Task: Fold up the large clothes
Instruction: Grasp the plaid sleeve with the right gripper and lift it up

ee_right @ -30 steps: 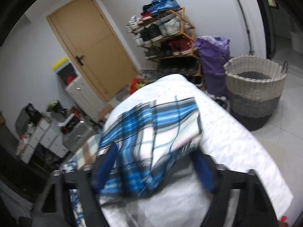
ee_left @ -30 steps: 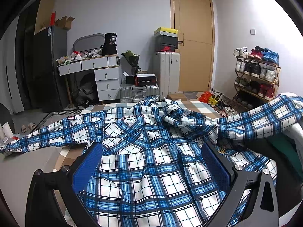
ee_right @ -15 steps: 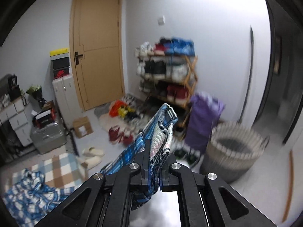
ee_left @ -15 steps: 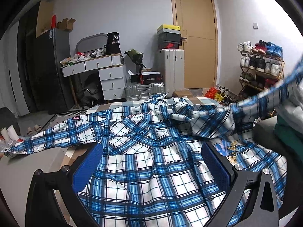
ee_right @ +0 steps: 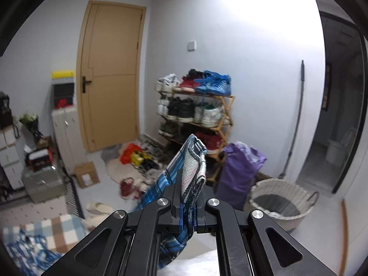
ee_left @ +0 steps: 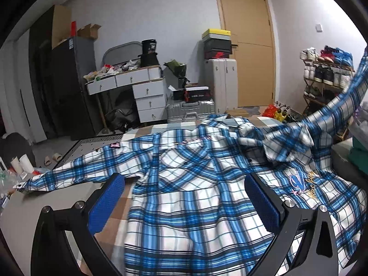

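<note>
A large blue and white plaid shirt [ee_left: 184,184] lies spread front up over a checked blanket [ee_left: 119,209]. Its left sleeve [ee_left: 69,177] stretches flat to the left. Its right sleeve [ee_left: 340,101] rises off the surface up to the right edge of the left wrist view. My left gripper [ee_left: 184,197] hovers open above the shirt's lower body, blue pads [ee_left: 108,202] wide apart and nothing between them. My right gripper [ee_right: 187,197] is shut on the cuff of the right sleeve [ee_right: 193,161], which stands up between its jaws and hangs down to the left.
A wooden door [ee_left: 248,46], white suitcases [ee_left: 220,82], a drawer unit [ee_left: 147,99] and a silver case [ee_left: 191,112] stand beyond the surface. A shoe rack [ee_right: 197,112], a purple bag [ee_right: 239,172] and a wicker basket [ee_right: 278,202] line the right wall. Shoes litter the floor.
The right gripper closed on the sleeve cuff and lifted it, so the sleeve now rises off the surface. The left gripper shifted slightly over the shirt and stayed open.
</note>
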`<action>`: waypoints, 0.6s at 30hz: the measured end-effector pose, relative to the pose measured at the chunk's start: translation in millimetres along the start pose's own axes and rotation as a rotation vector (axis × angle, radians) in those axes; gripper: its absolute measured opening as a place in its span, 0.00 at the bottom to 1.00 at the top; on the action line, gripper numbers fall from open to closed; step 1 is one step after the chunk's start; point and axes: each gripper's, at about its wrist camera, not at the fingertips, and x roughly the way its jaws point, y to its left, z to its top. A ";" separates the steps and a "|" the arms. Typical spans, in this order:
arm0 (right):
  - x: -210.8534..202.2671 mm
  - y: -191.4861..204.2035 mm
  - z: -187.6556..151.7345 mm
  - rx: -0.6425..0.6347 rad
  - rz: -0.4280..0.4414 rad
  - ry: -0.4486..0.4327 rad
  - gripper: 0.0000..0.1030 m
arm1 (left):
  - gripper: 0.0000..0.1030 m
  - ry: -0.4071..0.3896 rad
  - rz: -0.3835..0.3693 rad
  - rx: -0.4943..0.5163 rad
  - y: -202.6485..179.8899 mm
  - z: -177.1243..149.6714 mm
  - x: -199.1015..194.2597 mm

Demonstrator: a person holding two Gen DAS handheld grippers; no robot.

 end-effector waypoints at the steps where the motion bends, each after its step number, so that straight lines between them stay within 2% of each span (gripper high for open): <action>1: -10.6 9.7 4.7 -0.001 0.034 -0.034 0.04 | 0.99 -0.003 0.005 -0.010 3.8 -0.1 -0.4; 5: -55.1 58.5 27.2 -0.023 0.171 -0.140 0.04 | 0.99 -0.006 0.017 -0.069 24.8 2.5 -3.4; 7: -87.5 103.7 36.1 -0.046 0.298 -0.194 0.05 | 0.99 -0.008 0.021 -0.098 31.8 3.0 -3.8; 8: -96.3 118.3 36.3 -0.049 0.335 -0.204 0.05 | 0.99 -0.010 0.024 -0.116 36.9 3.6 -4.9; 9: -113.4 151.5 33.7 -0.069 0.431 -0.207 0.05 | 0.99 -0.014 0.029 -0.134 41.3 4.0 -6.5; 10: -120.7 168.8 30.8 -0.087 0.478 -0.204 0.05 | 0.99 -0.020 0.033 -0.148 44.7 3.4 -8.0; 12: -144.3 227.8 6.4 -0.156 0.614 -0.184 0.05 | 0.99 -0.028 0.039 -0.171 52.8 2.9 -9.9; 13: -153.6 261.5 -13.5 -0.205 0.693 -0.149 0.05 | 0.99 -0.034 0.043 -0.184 57.9 2.8 -11.6; 15: -162.6 312.9 -53.1 -0.267 0.793 -0.073 0.05 | 0.99 -0.045 0.048 -0.205 65.3 2.6 -13.3; 18: -166.4 392.2 -143.6 -0.358 0.934 0.102 0.05 | 0.99 -0.078 0.059 -0.236 78.7 2.9 -17.7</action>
